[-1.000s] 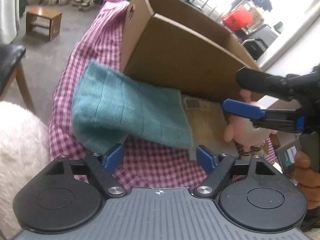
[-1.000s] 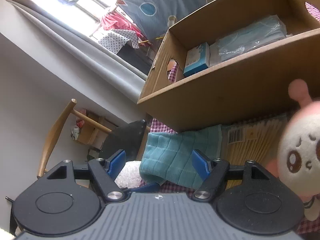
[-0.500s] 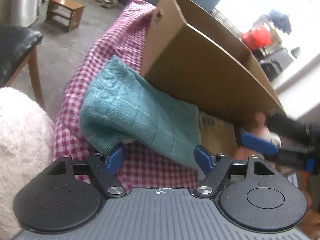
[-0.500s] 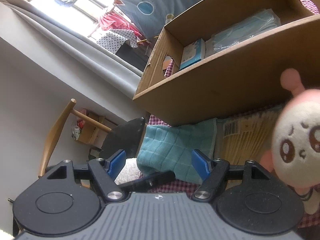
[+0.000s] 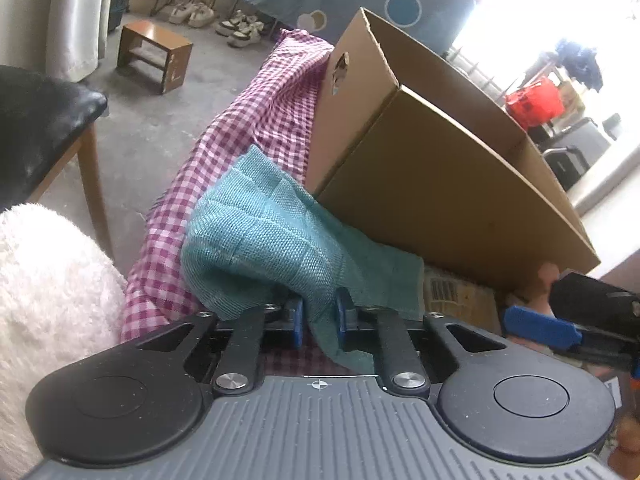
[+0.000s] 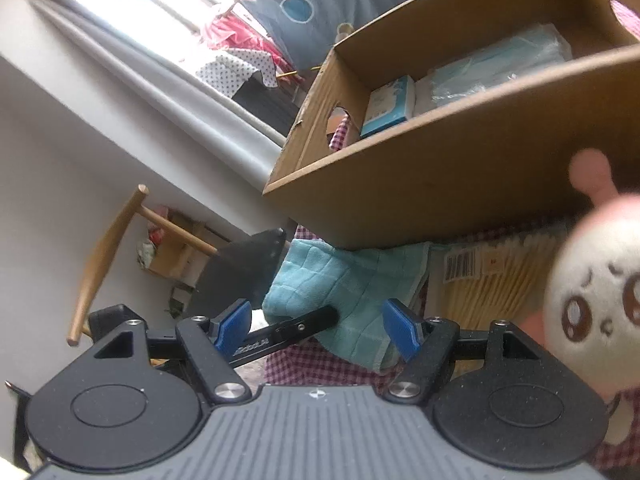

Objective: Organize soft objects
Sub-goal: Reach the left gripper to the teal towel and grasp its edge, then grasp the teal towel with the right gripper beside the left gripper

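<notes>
Left tool [image 5: 318,322] has just closed, blue pads pinching a fold at the near edge of the teal towel [image 5: 276,240]. Fold sits bunched between the pads; a corner of cloth hangs down below them. Far side of the towel lies against the base of the cardboard box [image 5: 440,184]. All of it sits on the worktop under a pink checked cloth [image 5: 240,132].

Left of the towel: a white fluffy thing [image 5: 48,300], a black chair seat [image 5: 36,128], farther back a small wooden stool [image 5: 154,56] on the floor.

Right of the towel, just beside it, a tan ribbed packet [image 6: 500,280] with a barcode label, lying in front of the box.

Box stands open at the top; inside, a small blue-and-white carton [image 6: 390,106] and a clear bag of pale blue stuff [image 6: 496,68].

Right tool [image 6: 320,330] hovers with jaws wide apart, nothing between the pads, aimed at the towel. Left tool's black finger crosses its view and touches the towel.

Far right, close to the right camera: a pink-and-white plush toy [image 6: 592,280], blurred, in front of the box, apart from both tools.
</notes>
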